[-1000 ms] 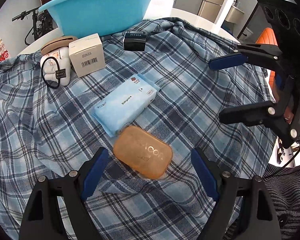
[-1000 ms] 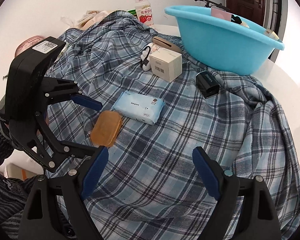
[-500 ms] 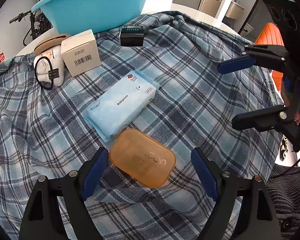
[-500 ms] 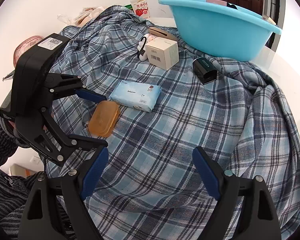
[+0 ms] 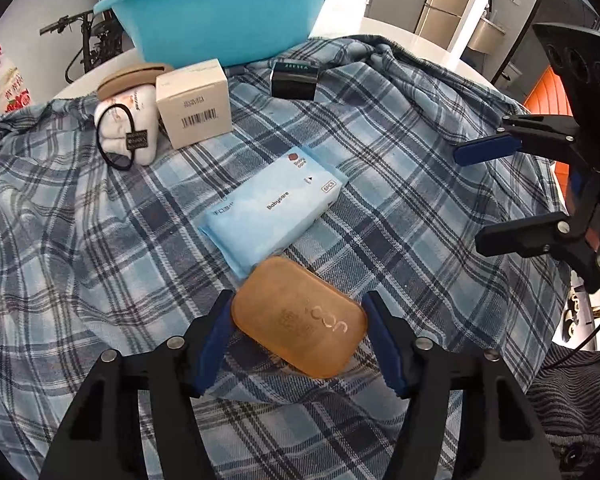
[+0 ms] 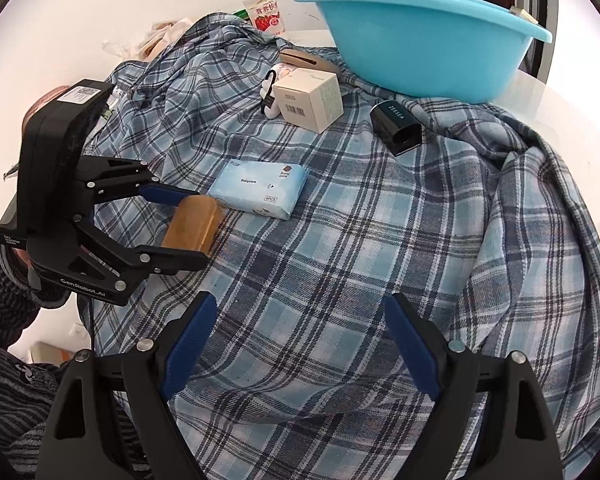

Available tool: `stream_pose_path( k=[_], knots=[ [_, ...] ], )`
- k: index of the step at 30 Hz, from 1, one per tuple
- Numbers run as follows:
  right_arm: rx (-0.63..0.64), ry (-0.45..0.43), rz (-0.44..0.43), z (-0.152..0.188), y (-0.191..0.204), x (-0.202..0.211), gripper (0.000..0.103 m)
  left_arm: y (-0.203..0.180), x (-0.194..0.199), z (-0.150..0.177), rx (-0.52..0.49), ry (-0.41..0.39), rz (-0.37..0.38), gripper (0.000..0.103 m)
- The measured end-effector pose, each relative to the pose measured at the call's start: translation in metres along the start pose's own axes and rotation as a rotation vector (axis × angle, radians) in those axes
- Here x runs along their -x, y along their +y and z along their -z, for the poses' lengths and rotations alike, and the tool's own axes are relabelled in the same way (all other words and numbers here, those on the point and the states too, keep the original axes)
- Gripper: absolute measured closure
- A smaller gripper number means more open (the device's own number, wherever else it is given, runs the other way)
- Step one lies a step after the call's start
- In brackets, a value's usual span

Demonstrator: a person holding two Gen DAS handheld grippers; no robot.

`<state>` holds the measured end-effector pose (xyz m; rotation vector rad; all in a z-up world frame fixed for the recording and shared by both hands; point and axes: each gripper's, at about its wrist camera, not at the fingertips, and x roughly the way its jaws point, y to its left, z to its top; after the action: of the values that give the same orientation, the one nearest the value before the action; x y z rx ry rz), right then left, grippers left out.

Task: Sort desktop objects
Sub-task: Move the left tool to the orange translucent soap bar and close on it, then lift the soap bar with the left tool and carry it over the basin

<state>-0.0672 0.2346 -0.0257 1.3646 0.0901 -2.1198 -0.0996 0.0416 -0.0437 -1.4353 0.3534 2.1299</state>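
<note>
Two grippers: both in view
Left gripper (image 5: pixel 298 322): jaws just closed in, pads clamping amber soap bar (image 5: pixel 300 322)
Right gripper (image 6: pixel 300 344): jaws wide, nothing held

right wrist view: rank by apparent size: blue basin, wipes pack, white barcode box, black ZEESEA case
1. blue basin, clearly largest
2. wipes pack
3. white barcode box, close to the wipes pack; it sits farther from the camera, so unsure
4. black ZEESEA case, smallest
</note>
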Motion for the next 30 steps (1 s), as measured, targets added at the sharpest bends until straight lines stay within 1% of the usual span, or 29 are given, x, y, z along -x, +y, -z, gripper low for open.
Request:
stream_pose_path(
  k=[11, 17, 22, 26, 30],
  knots=[
    [0.007, 0.014, -0.002, 0.004, 0.002, -0.002, 0.018, 0.001, 0.017, -0.001, 0.005, -0.011, 0.014, 0.037],
    [0.007, -0.02, 0.004, 0.001, -0.001, 0.008, 0.018, 0.0, 0.024, -0.007, 0.004, -0.025, 0.012, 0.037],
    [-0.007, -0.033, -0.001, -0.004, -0.006, 0.014, 0.018, -0.005, 0.029, -0.017, -0.025, -0.035, 0.001, 0.037],
    [0.001, -0.066, 0.004, -0.015, -0.007, 0.022, 0.018, -0.008, 0.035, -0.026, -0.048, -0.062, 0.02, 0.037],
    [0.033, -0.086, 0.023, -0.026, -0.006, 0.029, 0.018, -0.01, 0.041, -0.039, -0.065, -0.078, 0.007, 0.037]
  ],
)
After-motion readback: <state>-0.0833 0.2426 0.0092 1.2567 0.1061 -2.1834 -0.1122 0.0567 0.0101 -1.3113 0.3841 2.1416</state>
